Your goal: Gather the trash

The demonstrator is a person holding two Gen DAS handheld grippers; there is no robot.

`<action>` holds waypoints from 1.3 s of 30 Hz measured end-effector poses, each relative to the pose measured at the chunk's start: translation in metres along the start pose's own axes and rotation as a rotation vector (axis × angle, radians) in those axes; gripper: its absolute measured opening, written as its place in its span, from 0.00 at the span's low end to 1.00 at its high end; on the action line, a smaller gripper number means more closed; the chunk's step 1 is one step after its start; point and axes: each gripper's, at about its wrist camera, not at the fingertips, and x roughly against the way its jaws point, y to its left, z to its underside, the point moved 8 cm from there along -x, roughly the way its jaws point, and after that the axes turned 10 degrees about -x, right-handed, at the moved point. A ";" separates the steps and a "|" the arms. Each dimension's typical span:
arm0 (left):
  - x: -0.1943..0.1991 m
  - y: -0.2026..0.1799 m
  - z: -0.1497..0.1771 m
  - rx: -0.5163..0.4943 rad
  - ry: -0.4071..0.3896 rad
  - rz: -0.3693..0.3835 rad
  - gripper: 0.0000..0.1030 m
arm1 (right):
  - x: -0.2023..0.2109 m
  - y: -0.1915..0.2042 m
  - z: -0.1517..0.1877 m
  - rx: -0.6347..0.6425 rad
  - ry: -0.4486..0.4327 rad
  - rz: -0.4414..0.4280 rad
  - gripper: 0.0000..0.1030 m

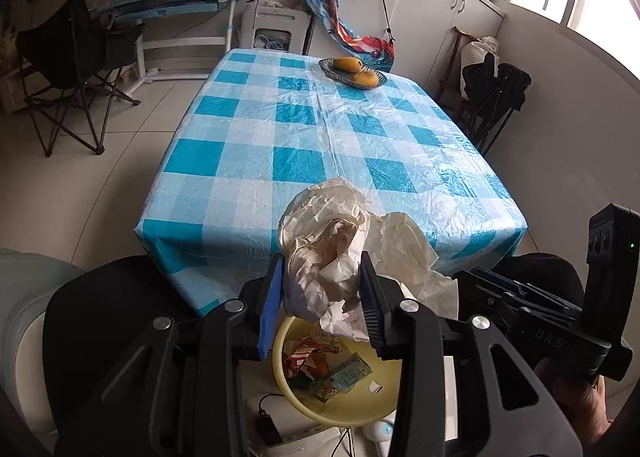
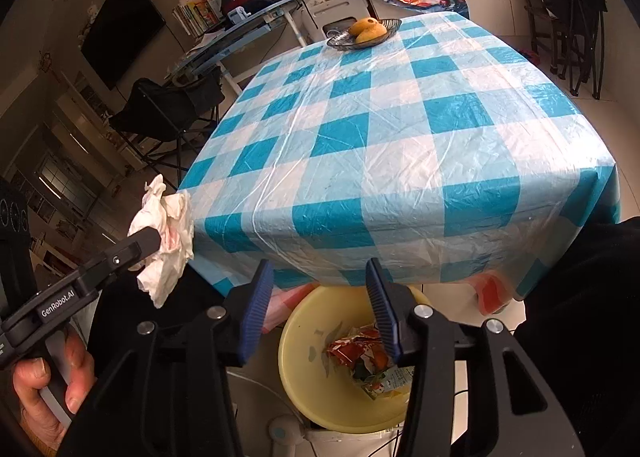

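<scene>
Pinched between my left gripper (image 1: 322, 297) jaws, the crumpled paper wad (image 1: 328, 253) hangs just above the yellow bin (image 1: 340, 413), off the counter (image 1: 320, 129). Right gripper (image 2: 318, 307) hangs spread, empty. Next, I judge: release over the bin.

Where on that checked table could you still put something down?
Nearly all the checked tablecloth lies bare, from the near edge to the fruit dish at the far end. Crowded below: wrappers fill the yellow bin.
</scene>
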 end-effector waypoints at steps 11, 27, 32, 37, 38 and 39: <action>-0.045 -0.034 0.045 -0.083 0.209 0.055 0.48 | 0.033 -0.003 -0.022 -0.043 -0.170 -0.030 0.60; 0.020 0.007 0.001 -0.036 -0.036 -0.103 0.84 | 0.082 0.010 -0.037 0.091 -0.419 0.079 0.75; 0.055 0.028 -0.016 -0.058 -0.138 -0.190 0.89 | 0.119 0.023 -0.040 0.235 -0.587 0.197 0.84; 0.069 0.046 -0.011 -0.071 -0.190 -0.263 0.92 | 0.108 0.019 -0.034 0.286 -0.563 0.243 0.87; 0.069 0.049 -0.008 -0.070 -0.191 -0.274 0.92 | 0.105 0.018 -0.035 0.288 -0.558 0.249 0.87; 0.068 0.053 -0.005 -0.068 -0.194 -0.282 0.92 | 0.104 0.018 -0.035 0.289 -0.555 0.255 0.88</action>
